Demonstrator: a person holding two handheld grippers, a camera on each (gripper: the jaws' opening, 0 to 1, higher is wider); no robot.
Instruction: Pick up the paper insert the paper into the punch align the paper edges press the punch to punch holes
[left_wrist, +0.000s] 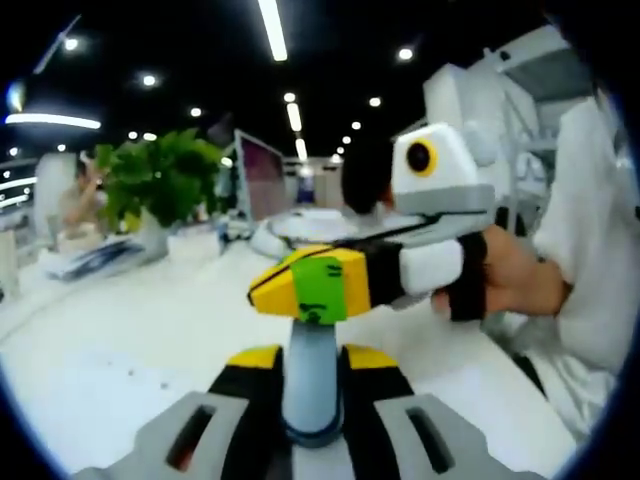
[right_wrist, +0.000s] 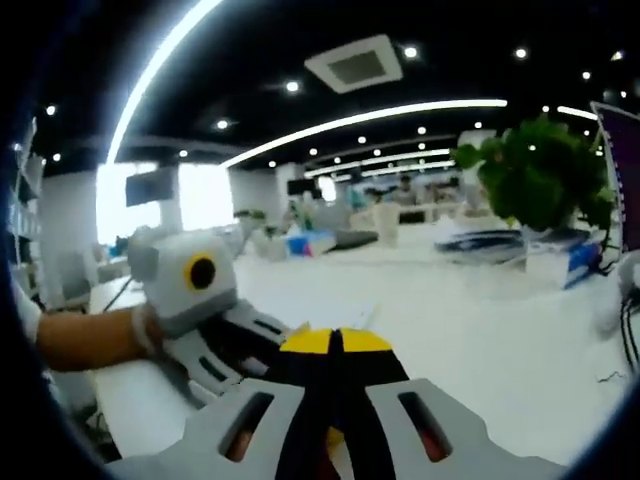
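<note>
Two tongs hovering over a white tabletop (left_wrist: 120, 350) in an open office

The left tongs (left_wrist: 312, 352) are standing apart around an upright pale grey piece (left_wrist: 312, 385); I cannot tell whether they are gripping it. The right tongs (left_wrist: 262, 290), carried by a hand (left_wrist: 510, 275), are clenched tip to tip. Paper and punch cannot be made out on the white surface. A leafy plant (left_wrist: 160, 175) and a monitor (left_wrist: 262, 175) are standing behind, under a black ceiling with strip lights (right_wrist: 360, 118).
</note>
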